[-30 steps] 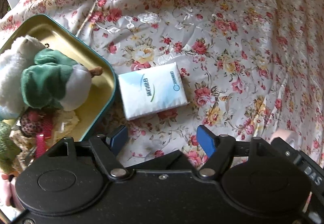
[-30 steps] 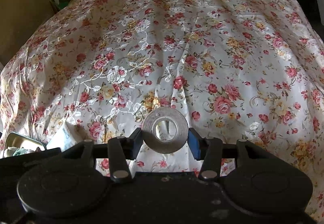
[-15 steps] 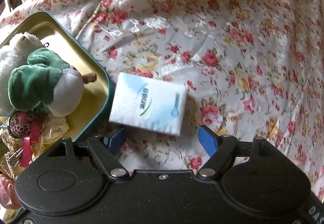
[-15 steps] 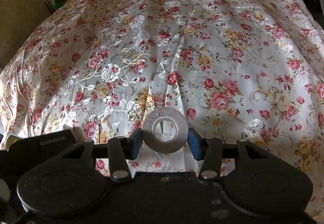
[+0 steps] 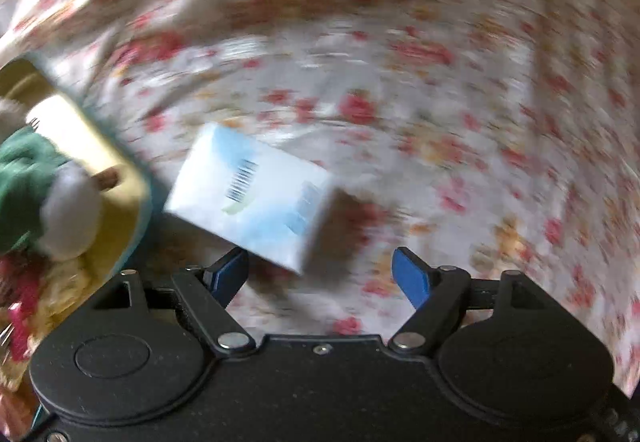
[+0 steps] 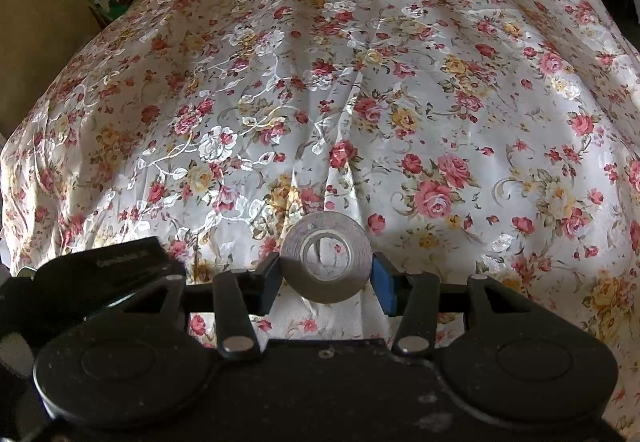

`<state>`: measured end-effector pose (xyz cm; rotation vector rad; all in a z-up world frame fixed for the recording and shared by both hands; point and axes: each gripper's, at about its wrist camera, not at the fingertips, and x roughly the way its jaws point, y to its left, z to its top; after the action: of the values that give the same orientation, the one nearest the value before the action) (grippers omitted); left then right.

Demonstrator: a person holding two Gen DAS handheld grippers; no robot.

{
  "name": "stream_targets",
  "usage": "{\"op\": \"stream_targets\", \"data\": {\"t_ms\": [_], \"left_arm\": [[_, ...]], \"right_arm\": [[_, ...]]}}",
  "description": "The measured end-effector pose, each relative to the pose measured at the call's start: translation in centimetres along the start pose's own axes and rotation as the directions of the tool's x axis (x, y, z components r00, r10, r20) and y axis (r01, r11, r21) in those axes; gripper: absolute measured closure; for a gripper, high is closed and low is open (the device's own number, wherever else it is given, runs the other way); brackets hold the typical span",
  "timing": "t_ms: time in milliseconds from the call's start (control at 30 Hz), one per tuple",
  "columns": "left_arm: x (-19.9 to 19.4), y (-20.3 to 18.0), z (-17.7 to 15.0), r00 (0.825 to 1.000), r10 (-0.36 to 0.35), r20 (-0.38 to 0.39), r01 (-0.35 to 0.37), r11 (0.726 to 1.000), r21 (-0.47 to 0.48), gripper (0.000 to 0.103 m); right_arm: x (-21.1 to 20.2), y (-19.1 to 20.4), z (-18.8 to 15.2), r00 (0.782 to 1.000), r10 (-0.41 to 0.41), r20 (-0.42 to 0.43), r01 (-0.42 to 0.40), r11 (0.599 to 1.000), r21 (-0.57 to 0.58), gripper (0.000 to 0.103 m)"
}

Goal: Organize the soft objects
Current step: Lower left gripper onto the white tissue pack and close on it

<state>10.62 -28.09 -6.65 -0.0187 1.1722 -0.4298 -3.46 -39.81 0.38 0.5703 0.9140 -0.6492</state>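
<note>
Softness marks the white-and-blue plastic-wrapped tissue pack (image 5: 256, 198): light, squashy, slippery; pinch its long sides. It sits at twelve o'clock of the left gripper (image 5: 320, 274), whose jaws have just been opening wide, nothing between them; right gripper (image 6: 326, 274) clamps a grey tape roll (image 6: 325, 262).

The tissue pack (image 5: 256, 198) carried a printed barcode on its upward face; its bars were visible, but motion blur left no digits legible. A second block of blue print stood near the pack's right edge and was smeared beyond reading.

In the right wrist view, a black device (image 6: 108, 270) at the lower left bore a line of small pale lettering along its top face. The line was too small and dim to be read with certainty.

At the lower right corner of the left wrist view, pale raised characters stood on the black housing (image 5: 616, 428); they were cut off by the frame edge and could not be read.
</note>
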Motion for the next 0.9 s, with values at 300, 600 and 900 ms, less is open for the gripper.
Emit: {"op": "stream_targets", "data": {"t_ms": [300,600,900], "left_arm": [[-2.2,-3.7,-0.3,0.996,-0.02,0.084,0.002,0.979,0.206,0.029],[-3.1,0.2,2.1,0.993,0.054,0.104,-0.06,0.996,0.065,0.028],[-0.9,0.8,3.0,0.985,0.137,0.104,-0.141,0.989,0.035,0.021]], "right_arm": [[0.0,-0.7,0.1,1.0,-0.008,0.006,0.008,0.999,0.031,0.056],[-0.2,-0.6,0.1,1.0,-0.003,0.01,0.002,0.999,0.041,0.056],[-0.1,-0.6,0.0,1.0,-0.001,0.005,0.001,0.999,0.041,0.056]]}}
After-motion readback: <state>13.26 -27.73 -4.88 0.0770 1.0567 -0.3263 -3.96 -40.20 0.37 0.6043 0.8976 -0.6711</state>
